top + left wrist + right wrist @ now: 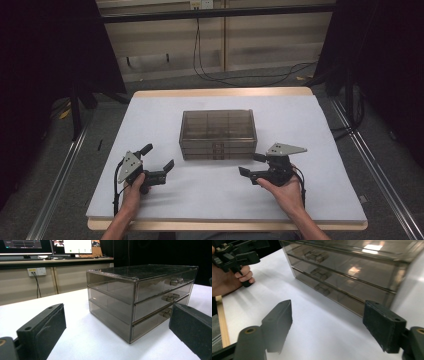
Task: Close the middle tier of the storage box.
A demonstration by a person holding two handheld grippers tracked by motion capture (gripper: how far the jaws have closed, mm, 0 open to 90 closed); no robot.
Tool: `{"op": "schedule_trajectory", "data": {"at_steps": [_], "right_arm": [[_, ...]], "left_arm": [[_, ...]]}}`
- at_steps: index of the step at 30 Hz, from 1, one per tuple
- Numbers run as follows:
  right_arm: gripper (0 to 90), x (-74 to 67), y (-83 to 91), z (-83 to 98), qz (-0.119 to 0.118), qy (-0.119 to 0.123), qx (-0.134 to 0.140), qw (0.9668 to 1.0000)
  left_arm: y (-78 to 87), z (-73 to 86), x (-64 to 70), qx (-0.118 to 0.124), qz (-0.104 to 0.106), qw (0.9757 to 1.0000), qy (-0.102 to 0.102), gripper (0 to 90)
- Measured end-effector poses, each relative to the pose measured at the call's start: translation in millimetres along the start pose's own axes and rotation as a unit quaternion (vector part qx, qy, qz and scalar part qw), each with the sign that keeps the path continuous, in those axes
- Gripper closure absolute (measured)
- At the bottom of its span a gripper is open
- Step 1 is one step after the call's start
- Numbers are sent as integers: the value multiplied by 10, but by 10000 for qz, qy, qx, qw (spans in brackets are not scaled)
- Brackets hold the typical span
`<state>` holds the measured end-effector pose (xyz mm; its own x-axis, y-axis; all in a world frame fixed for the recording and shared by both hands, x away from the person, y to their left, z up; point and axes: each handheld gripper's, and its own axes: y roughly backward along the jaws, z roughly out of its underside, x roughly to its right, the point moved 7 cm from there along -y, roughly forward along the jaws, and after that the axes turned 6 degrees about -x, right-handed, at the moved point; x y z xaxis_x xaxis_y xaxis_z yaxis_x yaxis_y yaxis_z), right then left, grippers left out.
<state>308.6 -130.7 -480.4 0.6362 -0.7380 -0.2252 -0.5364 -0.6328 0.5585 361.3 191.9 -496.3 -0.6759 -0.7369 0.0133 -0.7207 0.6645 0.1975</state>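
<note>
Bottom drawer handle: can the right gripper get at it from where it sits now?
Probably yes. The right gripper is open and empty, beside the drawer box, with bare white table between it and the bottom drawer handle.

Drawer box (218, 134) mid-table (150, 107) — left hand-held gripper (159, 161) before-left, right hand-held gripper (251, 164) before-right, both apart.

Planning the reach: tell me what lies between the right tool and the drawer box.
Nothing: in the high view, only bare white table cover lies between the right tool and the drawer box.
</note>
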Motion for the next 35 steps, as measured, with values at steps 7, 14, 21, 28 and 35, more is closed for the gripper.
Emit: {"op": "schedule_trajectory", "data": {"at_steps": [7, 14, 21, 28, 35], "right_arm": [[176, 134, 202, 80, 231, 43, -98, 9997], [164, 252, 381, 154, 551, 104, -159, 9983], [131, 392, 539, 273, 794, -71, -109, 9968], [111, 543, 671, 447, 1054, -337, -96, 9938], [91, 673, 699, 618, 1479, -408, -405, 9873]], "left_arm": [[2, 3, -5, -27, -12, 10000, -20, 9], [1, 2, -8, -25, -14, 10000, -15, 8], [2, 3, -7, -27, -15, 10000, -23, 8], [6, 5, -5, -39, 8, 10000, -63, 9], [1, 2, -8, -24, -8, 10000, -15, 9]]}}
